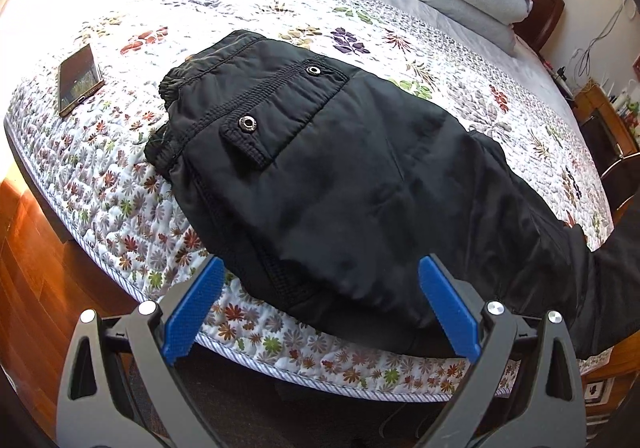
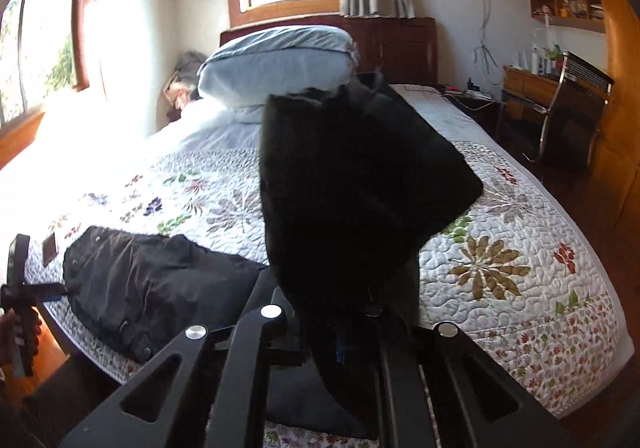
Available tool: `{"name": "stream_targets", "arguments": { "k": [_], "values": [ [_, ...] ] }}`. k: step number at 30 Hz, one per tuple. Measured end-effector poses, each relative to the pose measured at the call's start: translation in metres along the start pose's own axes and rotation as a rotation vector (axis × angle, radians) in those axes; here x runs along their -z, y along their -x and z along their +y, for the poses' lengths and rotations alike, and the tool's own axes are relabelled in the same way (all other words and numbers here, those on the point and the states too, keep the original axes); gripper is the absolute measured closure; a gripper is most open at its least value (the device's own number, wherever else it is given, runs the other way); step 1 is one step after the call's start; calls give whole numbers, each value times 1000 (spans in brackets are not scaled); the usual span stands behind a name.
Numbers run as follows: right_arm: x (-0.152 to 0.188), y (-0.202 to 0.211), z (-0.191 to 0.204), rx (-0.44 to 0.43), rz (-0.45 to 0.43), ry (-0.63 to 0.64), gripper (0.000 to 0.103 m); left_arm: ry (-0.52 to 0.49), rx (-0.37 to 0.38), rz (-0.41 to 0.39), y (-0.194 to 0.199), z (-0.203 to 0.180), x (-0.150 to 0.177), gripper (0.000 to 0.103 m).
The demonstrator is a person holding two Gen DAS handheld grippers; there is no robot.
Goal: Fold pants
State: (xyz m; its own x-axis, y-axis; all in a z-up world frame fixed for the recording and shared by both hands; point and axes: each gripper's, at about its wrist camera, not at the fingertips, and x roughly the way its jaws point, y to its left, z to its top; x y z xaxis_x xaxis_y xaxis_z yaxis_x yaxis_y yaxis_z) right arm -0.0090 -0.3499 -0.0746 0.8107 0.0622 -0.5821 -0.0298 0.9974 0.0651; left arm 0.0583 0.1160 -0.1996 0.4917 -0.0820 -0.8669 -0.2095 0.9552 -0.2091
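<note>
Black pants (image 1: 320, 175) lie on the floral quilt, waistband to the left, with two snap buttons on a back pocket flap. My left gripper (image 1: 320, 280) is open and empty, its blue pads (image 1: 192, 312) hovering over the pants' near edge at the bed's edge. My right gripper (image 2: 340, 344) is shut on the pants' leg end (image 2: 352, 191) and holds it lifted above the bed, the cloth hiding its fingertips. The waist part (image 2: 152, 280) lies flat on the quilt at the left in the right wrist view.
A phone (image 1: 78, 77) lies on the quilt (image 1: 132, 183) left of the waistband. Stacked pillows (image 2: 276, 63) sit at the headboard. A desk and chair (image 2: 560, 107) stand to the right of the bed. Wooden floor (image 1: 24, 248) lies below the bed's edge.
</note>
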Motion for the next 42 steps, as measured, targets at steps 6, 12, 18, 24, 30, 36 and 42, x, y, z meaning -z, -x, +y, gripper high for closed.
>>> {"name": "stream_targets", "arguments": {
  "k": [6, 12, 18, 24, 30, 36, 42],
  "values": [
    [30, -43, 41, -1, 144, 131, 94, 54, 22, -15, 7, 15, 2, 5],
    [62, -65, 71, 40, 213, 237, 92, 117, 46, -14, 8, 27, 5, 5],
    [77, -63, 85, -16, 213, 245, 49, 129, 65, -14, 7, 24, 7, 5],
    [68, -38, 99, -164, 144, 208, 30, 89, 67, -17, 8, 15, 8, 5],
    [57, -51, 106, -180, 139, 186, 31, 78, 71, -11, 6, 12, 10, 5],
    [73, -92, 105, -213, 264, 106, 34, 98, 74, -2, 5, 16, 12, 5],
    [71, -78, 109, -221, 257, 131, 33, 93, 62, 10, 0, 20, 11, 5]
  ]
}}
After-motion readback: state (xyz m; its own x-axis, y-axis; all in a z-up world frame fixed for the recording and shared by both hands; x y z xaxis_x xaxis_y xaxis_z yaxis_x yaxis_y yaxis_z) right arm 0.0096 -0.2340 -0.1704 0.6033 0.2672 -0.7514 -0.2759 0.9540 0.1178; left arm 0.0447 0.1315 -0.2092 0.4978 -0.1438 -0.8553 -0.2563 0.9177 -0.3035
